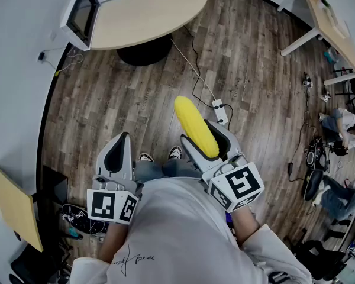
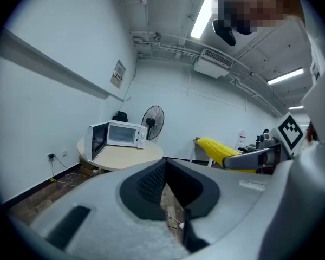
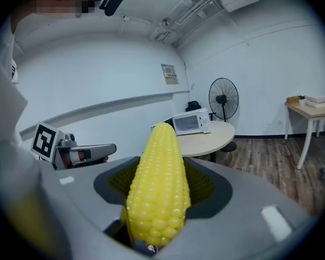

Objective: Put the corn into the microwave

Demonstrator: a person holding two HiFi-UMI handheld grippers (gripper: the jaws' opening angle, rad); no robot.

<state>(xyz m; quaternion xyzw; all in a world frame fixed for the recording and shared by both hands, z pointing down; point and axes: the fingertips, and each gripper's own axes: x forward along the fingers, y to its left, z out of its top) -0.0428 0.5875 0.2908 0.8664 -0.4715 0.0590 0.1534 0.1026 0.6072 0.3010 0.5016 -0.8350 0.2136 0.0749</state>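
Corn (image 3: pixel 158 183): plump yellow cob, rows of glossy rounded kernels, blunt tapered tip. Clamped lengthwise in right gripper (image 1: pixel 202 134), smooth grey jaws spread wide around it, dark mesh-textured pads pressing both flanks. Pokes well past the jaw tips, angled slightly down. Hangs over brown wood-plank floor (image 1: pixel 106 99), not in the oven yet.

Left gripper (image 2: pixel 163 169): nothing in it, black textured pads meeting at the tips, thin wedge of floor visible between them lower down. Rides just beside the right one.

Microwave (image 2: pixel 116 136): white boxy shell, dark glass window, door swung open to the left. Sits on round table (image 1: pixel 154 16) with pale matte wood top and dark pedestal base, well apart from both grippers.

Black round-caged fan (image 2: pixel 153 121) behind the table. White power strip (image 1: pixel 218 105) plus thin cable (image 1: pixel 192 70) trailing across the floor between table and grippers.
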